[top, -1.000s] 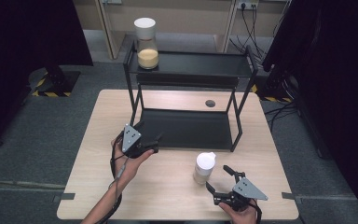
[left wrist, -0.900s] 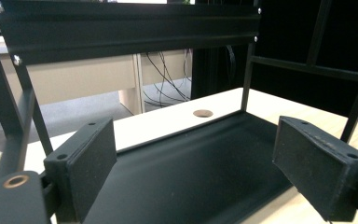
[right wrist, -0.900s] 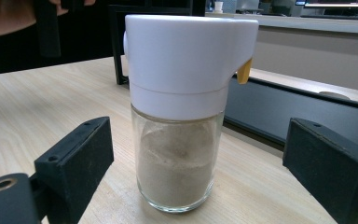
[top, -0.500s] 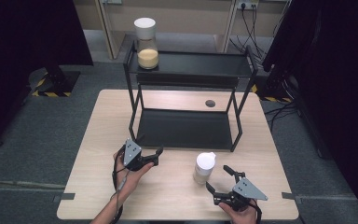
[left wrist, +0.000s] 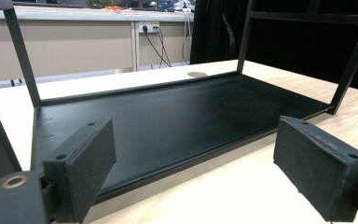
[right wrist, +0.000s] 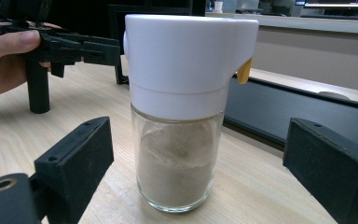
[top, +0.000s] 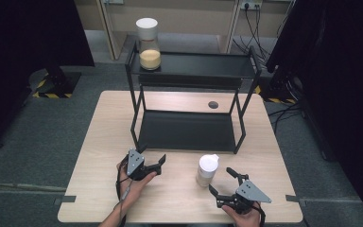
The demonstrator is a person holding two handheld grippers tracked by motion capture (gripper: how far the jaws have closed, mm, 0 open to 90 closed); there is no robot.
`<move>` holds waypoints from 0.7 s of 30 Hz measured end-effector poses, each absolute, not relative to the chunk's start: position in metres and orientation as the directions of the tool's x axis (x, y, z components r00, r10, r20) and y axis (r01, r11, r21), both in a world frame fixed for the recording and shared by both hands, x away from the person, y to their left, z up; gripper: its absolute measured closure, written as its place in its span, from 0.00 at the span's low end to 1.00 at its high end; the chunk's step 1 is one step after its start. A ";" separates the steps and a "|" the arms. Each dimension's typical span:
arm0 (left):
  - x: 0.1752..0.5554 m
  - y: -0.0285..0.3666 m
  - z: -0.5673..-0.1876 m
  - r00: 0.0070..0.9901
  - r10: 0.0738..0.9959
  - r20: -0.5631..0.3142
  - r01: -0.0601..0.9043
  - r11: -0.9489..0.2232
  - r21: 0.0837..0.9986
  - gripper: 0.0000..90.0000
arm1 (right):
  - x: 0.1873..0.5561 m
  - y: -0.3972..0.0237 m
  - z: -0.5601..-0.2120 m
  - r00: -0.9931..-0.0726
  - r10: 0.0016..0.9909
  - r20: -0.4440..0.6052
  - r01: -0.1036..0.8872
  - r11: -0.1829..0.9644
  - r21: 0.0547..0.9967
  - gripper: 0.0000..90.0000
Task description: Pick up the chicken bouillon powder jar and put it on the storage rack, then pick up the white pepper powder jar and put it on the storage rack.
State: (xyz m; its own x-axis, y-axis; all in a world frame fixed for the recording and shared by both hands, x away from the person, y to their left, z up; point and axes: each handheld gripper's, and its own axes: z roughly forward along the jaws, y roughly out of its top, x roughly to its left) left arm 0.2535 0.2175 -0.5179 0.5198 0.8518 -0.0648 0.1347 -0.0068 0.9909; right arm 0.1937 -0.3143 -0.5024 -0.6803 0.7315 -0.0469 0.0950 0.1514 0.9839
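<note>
Pale wood forms the bench (top: 99, 156) on which a black two-tier rack (top: 189, 132) is set, with grey floor seen around it. At the near edge, the right hand-held gripper (top: 222, 182) is held low with its jaws spread wide and nothing clasped between them. Just ahead of it, and slightly toward the person's left, a glass shaker jar (top: 207, 170) with a white dispenser cap is stood upright on the bench, in front of the rack's lower shelf; in the right gripper view the jar (right wrist: 179, 116) is framed between the two open pads, though it is touched by neither. Its long axis is kept vertical, the cap on top, and a small yellow tab on the cap is turned toward the rack. The right hand is judged the nearer of the two. Farther to the left, the left hand-held gripper (top: 157, 163) is likewise held wide and empty, aimed at the rack's lower shelf (left wrist: 168, 116). On the upper shelf, at the far left corner, a second white-capped jar (top: 149, 45) of yellowish grains is left standing.
</note>
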 end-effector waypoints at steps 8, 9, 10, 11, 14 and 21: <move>0.254 0.218 -0.518 0.520 0.851 -0.067 0.137 -0.006 0.991 0.13 | 0.194 -0.314 -0.502 -0.680 0.732 -0.045 0.098 0.151 0.984 0.09; 0.254 0.218 -0.518 0.520 0.851 -0.068 0.136 -0.004 0.991 0.13 | 0.194 -0.314 -0.502 -0.680 0.732 -0.045 0.097 0.151 0.984 0.09; 0.254 0.218 -0.518 0.521 0.851 -0.068 0.135 -0.003 0.991 0.13 | 0.194 -0.314 -0.502 -0.680 0.732 -0.044 0.097 0.149 0.984 0.09; 0.253 0.218 -0.518 0.521 0.851 -0.068 0.134 -0.003 0.991 0.13 | 0.194 -0.315 -0.502 -0.679 0.732 -0.043 0.098 0.149 0.984 0.09; 0.253 0.218 -0.519 0.522 0.850 -0.065 0.127 -0.003 0.992 0.13 | 0.194 -0.314 -0.502 -0.678 0.734 -0.043 0.100 0.149 0.984 0.09; 0.253 0.219 -0.519 0.525 0.848 -0.071 0.130 0.002 0.992 0.13 | 0.193 -0.313 -0.502 -0.673 0.738 -0.044 0.102 0.152 0.983 0.07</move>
